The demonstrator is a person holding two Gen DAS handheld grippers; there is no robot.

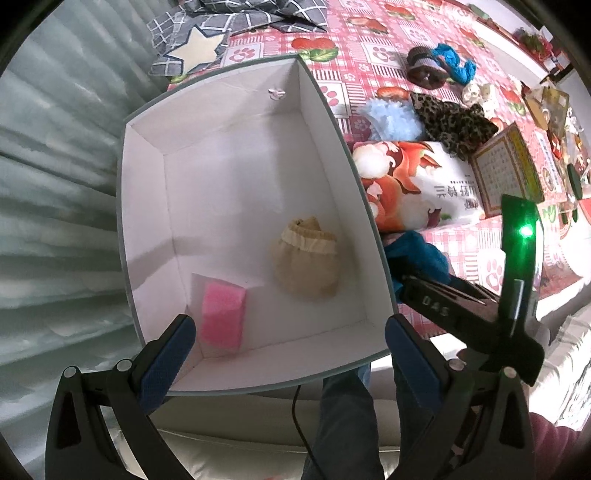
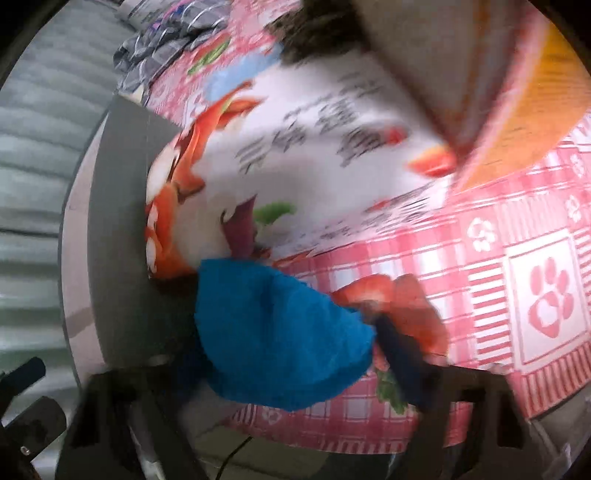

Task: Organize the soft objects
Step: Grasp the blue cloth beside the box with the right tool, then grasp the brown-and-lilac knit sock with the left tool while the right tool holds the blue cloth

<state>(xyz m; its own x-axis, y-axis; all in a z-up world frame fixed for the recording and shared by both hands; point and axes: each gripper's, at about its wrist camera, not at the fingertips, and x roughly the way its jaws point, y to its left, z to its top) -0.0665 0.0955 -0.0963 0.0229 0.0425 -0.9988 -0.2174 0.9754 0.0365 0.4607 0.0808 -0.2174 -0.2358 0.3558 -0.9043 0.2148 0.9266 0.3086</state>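
A white open box (image 1: 236, 162) with a grey rim sits on the table's left. Inside lie a pink sponge (image 1: 223, 315) near the front left corner and a beige cloth pouch (image 1: 306, 256). My left gripper (image 1: 290, 347) is open and empty, hovering over the box's near wall. My right gripper (image 2: 291, 343) is shut on a blue soft cloth (image 2: 277, 332), just right of the box's outer wall (image 2: 122, 229); it also shows in the left wrist view (image 1: 417, 254). The right view is blurred.
A printed white-and-orange packet (image 1: 413, 184) lies right of the box. Behind it are a pale blue fluffy thing (image 1: 395, 118), a leopard-print cloth (image 1: 454, 122), a brown item (image 1: 424, 68), a turquoise cloth (image 1: 454, 62) and a booklet (image 1: 506, 170). A checked grey fabric (image 1: 221, 29) lies at the back.
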